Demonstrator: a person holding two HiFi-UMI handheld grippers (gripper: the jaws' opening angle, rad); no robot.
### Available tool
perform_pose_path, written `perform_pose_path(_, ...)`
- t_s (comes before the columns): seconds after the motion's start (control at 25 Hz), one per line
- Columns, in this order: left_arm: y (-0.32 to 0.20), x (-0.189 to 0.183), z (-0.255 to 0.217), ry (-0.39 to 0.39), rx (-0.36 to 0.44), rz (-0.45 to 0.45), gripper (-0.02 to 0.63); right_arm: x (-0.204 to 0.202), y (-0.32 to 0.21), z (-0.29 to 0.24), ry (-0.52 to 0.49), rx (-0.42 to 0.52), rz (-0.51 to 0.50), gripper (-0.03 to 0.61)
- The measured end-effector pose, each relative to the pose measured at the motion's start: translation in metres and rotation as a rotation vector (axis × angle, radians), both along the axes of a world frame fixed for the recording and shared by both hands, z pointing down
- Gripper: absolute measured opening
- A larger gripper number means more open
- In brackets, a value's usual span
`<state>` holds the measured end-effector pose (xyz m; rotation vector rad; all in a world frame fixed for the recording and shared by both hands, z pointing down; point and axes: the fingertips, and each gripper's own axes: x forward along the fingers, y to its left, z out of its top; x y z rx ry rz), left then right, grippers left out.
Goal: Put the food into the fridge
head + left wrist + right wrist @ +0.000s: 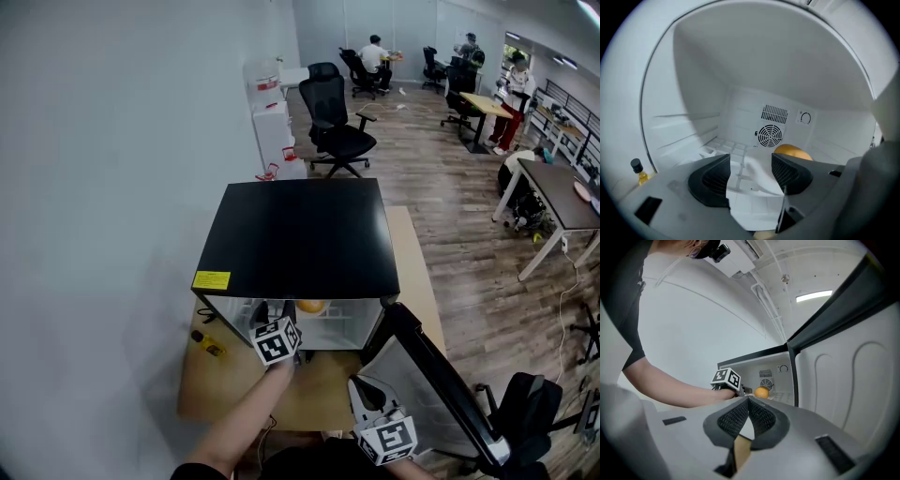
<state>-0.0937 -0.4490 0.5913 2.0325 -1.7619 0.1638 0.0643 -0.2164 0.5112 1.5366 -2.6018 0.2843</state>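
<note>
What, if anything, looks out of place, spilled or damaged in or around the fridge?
Nothing stands out. The orange looks intact inside the fridge, with no spill near it, and the door stands open. A small bottle is on the table left of the fridge; whether it belongs there I cannot tell.

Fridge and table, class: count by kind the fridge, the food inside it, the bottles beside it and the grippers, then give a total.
Fridge: 1
Orange fruit: 1
Small bottle: 1
Grippers: 2 (left gripper, right gripper)
Total: 5
</note>
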Motion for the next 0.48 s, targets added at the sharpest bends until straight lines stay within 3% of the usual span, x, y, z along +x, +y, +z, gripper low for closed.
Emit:
perform_pose_path(0.2,0.043,-0.01,-0.019,0.04,0.032,0.04,0.252,-0.008,0.019,-0.011,0.015,0.025,0.029,0.06)
perform_pose_path(0.48,0.153,-0.041,-0.063,0.126,0.116,0.07,0.252,-0.031,0.069,-0.029,-0.009,0.036,0.053,0.06)
